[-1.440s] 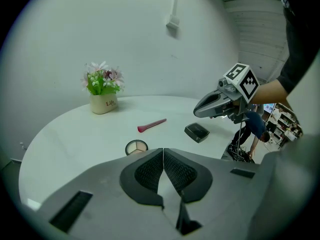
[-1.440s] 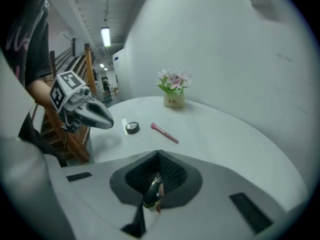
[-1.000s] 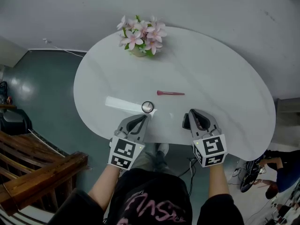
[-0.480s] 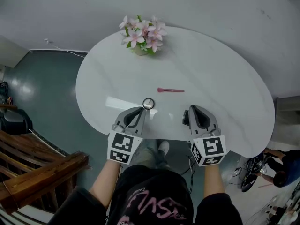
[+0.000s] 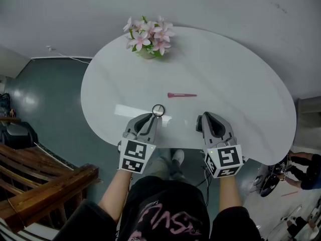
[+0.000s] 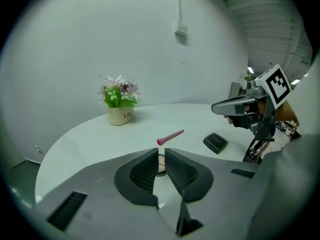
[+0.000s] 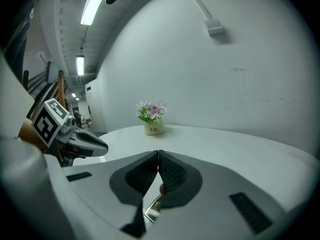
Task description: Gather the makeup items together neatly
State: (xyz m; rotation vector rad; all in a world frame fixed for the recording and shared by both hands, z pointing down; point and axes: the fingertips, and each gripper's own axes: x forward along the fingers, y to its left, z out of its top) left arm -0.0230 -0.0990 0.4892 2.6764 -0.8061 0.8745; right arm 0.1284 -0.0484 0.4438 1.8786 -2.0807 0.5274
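Both clenched empty: left tongs [image 5: 153, 119] just behind a small round compact [image 5: 158, 110], right tongs [image 5: 205, 118] beside a black square compact [image 6: 215, 142]; a slim pink brush [image 5: 181, 95] lies farther across the white desk [image 5: 241, 84].

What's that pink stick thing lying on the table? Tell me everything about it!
It's a slim pink makeup brush, all one colour, with a thin handle and a wider, flared tip at one end. It lies flat on the white table, near the middle. Nothing touches it; the round compact sits apart, nearer the person.
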